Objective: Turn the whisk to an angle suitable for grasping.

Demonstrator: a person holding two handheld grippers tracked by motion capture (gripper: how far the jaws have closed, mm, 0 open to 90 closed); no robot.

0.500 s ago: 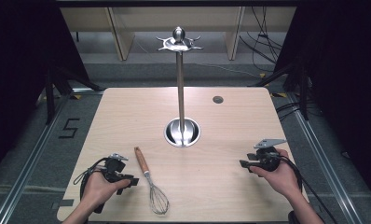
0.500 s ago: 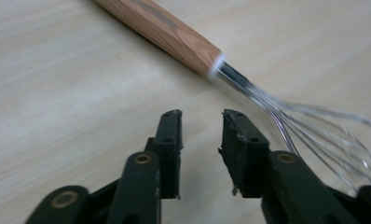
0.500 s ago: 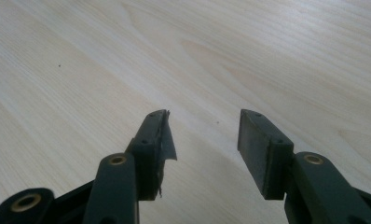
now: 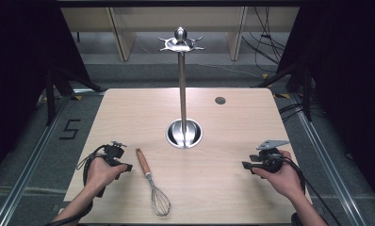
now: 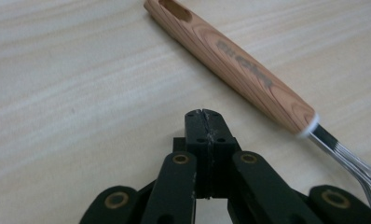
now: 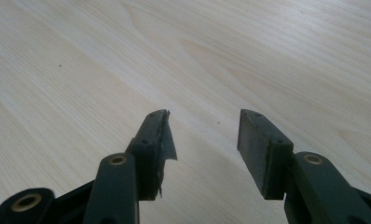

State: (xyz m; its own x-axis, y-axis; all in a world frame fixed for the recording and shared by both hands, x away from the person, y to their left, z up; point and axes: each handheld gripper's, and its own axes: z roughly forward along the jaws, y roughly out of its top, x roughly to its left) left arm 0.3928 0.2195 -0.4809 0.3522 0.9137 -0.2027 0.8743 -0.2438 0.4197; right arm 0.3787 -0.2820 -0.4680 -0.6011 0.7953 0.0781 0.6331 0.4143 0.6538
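Two grippers rest on the table [image 4: 251, 117]: my left gripper [image 5: 205, 114], jaws shut and empty, sits just beside the whisk [image 4: 150, 181] lying flat, while my right gripper [image 6: 204, 122] gapes wide; the reach stage, which next calls for opening over the wooden handle [image 5: 230, 63].

In the left gripper view the whisk [image 5: 249, 74] has its wires cut off at the lower right edge, and its handle print is blurred.

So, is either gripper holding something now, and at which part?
Nothing is held. The left gripper has its jaws shut and empty beside the whisk; the right gripper is open over the bare table.
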